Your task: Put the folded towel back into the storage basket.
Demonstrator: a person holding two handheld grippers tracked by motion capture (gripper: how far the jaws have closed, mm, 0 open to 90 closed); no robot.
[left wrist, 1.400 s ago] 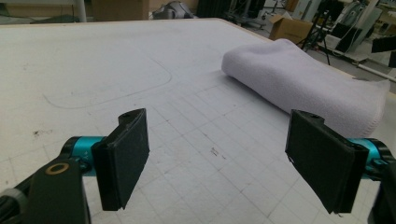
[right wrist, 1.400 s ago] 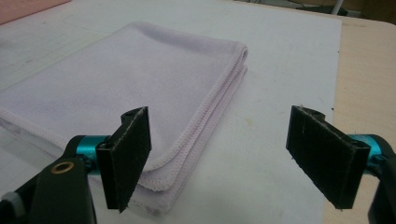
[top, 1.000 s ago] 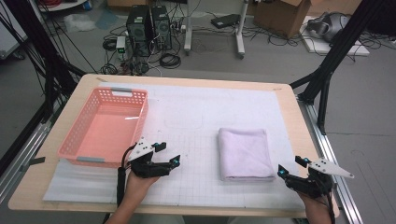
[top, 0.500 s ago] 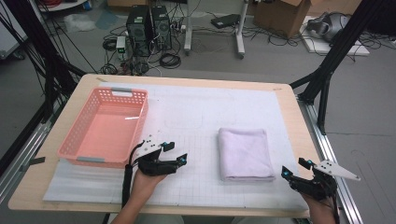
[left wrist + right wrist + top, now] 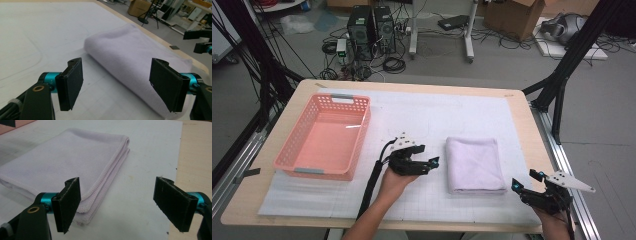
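1. The folded towel (image 5: pixel 475 165) lies flat on the white mat (image 5: pixel 427 125) in the right half of the bench (image 5: pixel 532 135), its rounded fold toward the left gripper and its stitched open edges toward the right gripper; that squared-up lie judges as a stack ready to be lifted from both sides.
2. The left gripper (image 5: pixel 431 165) sits just beside the towel's folded edge, jaws spread wide and empty. In the left gripper view the towel (image 5: pixel 140 57) runs between and beyond the two pads, so the hand seems lined up to take the fold.
3. The right gripper (image 5: pixel 524 186) hangs near the towel's near right corner, not touching it, jaws likewise wide apart with nothing in them. In the right gripper view the hemmed corner (image 5: pixel 85 212) lies just ahead of its left pad.
4. The pink basket (image 5: pixel 328 136) stands empty at the left of the mat, well apart from the towel, a likely place for it.
5. Against the earlier frames, the left gripper has travelled rightward from beside the basket to the towel's edge; the right gripper has barely shifted, and the towel and basket lie unchanged.
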